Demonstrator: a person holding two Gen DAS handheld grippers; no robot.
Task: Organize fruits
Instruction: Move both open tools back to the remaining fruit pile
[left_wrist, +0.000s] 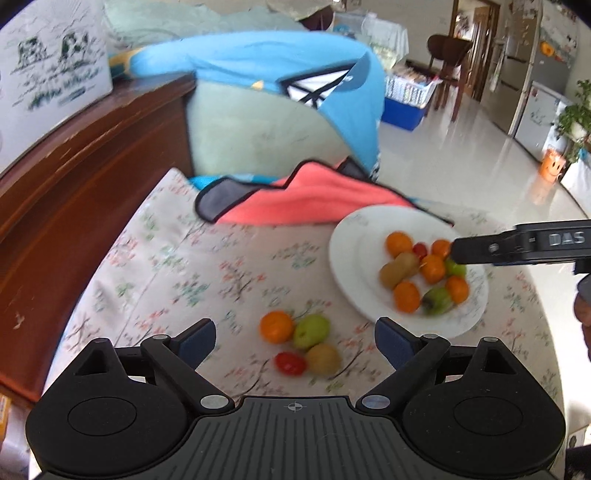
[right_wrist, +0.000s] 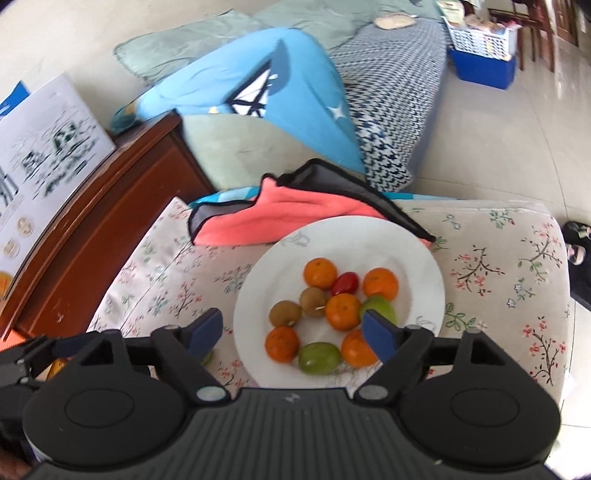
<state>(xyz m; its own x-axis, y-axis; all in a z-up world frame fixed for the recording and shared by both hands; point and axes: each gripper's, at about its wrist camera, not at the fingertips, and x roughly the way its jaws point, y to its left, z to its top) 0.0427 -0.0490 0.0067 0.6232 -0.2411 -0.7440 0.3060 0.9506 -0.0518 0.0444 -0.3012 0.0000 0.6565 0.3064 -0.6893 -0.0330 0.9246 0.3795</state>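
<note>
The white plate (right_wrist: 424, 266) stands on the flowered tablecloth (right_wrist: 498, 258) and carries most of the fruit: five oranges, two brown kiwis (right_wrist: 285, 313), two green fruits and one small red tomato (right_wrist: 345, 282), all close together in the middle of the plate. The far rim of the plate touches a pink cloth with a dark border (right_wrist: 295, 210).

Four fruits lie on the tablecloth beside the plate, on its left side: an orange (left_wrist: 276, 326), a green fruit (left_wrist: 311, 331), a brown kiwi (left_wrist: 323, 358) and a red tomato (left_wrist: 291, 363). They touch each other in a small group.

My left gripper (left_wrist: 295, 341) is over this group with its jaws spread wide; the four fruits are seen between the blue pads, but no pad touches them. My right gripper (right_wrist: 295, 336) is over the near part of the plate, also with its jaws apart, and it holds nothing.

A dark wooden cabinet (left_wrist: 92, 192) runs along the left side of the table, and behind the table I see a blue cushion (right_wrist: 295, 92).
</note>
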